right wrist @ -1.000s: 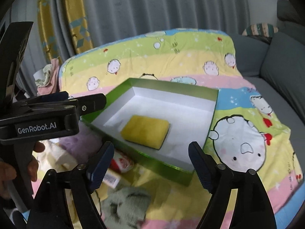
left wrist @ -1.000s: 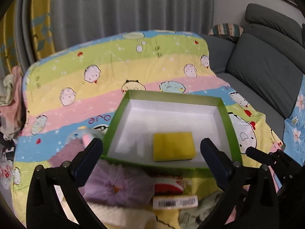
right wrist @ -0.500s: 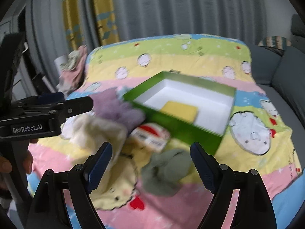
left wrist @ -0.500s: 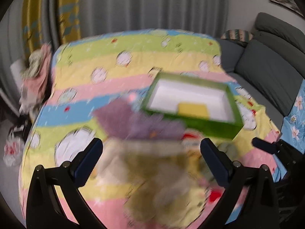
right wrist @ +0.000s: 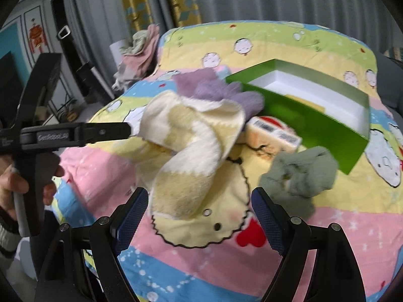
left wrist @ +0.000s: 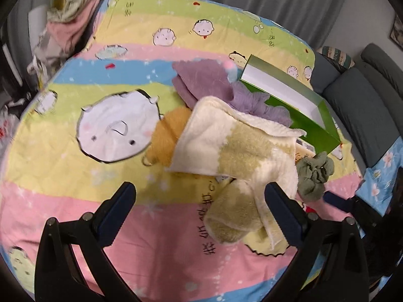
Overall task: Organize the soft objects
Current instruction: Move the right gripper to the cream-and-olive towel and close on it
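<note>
**Both grippers spread wide above the pile of soft things**

The left gripper has its jaws released and holds nothing; the lower end of the cream and yellow towel lies between its fingers in the picture, on the blanket below. The right gripper is likewise spread wide and empty, with the same towel lying just ahead of its fingertips. In the right wrist view the left gripper reaches in from the left, its tip at the towel's edge, with the hand around its handle.

Beside the towel, a crumpled grey-green cloth lies near the right finger. A purple fluffy cloth sits behind the towel, partly under it, and an orange plush thing pokes out at the towel's left side. A white packet with a red top rests between the towel and the green box. The box stands open on the blanket, and a yellow sponge lies inside it.
</note>
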`<state>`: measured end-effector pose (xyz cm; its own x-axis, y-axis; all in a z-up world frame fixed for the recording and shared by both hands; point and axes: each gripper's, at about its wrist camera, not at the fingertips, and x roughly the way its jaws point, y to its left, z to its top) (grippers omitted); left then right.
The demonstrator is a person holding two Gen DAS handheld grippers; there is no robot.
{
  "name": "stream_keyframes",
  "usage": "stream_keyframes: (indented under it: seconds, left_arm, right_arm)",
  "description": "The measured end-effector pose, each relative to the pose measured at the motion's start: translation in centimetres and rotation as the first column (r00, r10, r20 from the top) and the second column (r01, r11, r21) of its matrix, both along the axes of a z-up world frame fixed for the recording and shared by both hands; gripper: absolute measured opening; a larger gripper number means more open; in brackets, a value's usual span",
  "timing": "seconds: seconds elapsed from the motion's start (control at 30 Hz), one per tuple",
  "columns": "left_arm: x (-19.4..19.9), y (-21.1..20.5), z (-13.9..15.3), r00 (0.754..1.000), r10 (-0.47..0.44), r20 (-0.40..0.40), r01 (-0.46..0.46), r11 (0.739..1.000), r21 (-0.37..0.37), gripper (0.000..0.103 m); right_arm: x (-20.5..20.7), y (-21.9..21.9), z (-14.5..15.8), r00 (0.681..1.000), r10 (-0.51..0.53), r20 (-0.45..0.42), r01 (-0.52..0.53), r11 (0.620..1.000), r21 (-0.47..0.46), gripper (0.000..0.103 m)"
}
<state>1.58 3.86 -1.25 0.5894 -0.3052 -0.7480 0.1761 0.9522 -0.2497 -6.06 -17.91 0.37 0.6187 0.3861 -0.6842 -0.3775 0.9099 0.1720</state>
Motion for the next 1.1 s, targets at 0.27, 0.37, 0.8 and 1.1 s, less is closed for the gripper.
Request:
stream_keyframes:
  seconds: [0.27, 0.37, 0.8, 1.1]
  left_arm:
    - [0.7, -1.1, -0.6, 0.999, -0.019, 0.032, 0.019, 1.000, -0.002, 0.102]
    - [1.4, -1.2, -0.6, 0.998, -0.034, 0.062, 0.034, 0.999, 0.007, 0.102]
    - [5.0, 0.6, -1.5, 0.993, -0.088, 0.073, 0.096, 0.988, -0.117, 0.079]
    - [6.3, 0.5, -2.8, 0.995, -0.097, -0.003, 0.095, 0.979, -0.179, 0.048]
  right_arm:
    - [1.0, 0.9, -1.5, 0.999, 0.027, -0.032, -0.026, 0.999, 0.019, 0.085]
    - [1.7, 1.2, -1.6, 0.999, 0.034, -0.035, -0.033, 0.999, 0.026, 0.085]
    - [4.4, 2.5, -2.6, 0.997, 0.059, -0.047, -0.055, 0.996, 0.072, 0.085]
    - [5.8, 2.3, -3.6, 0.994, 0.045, -0.097, -0.035, 0.993, 0.109, 0.072]
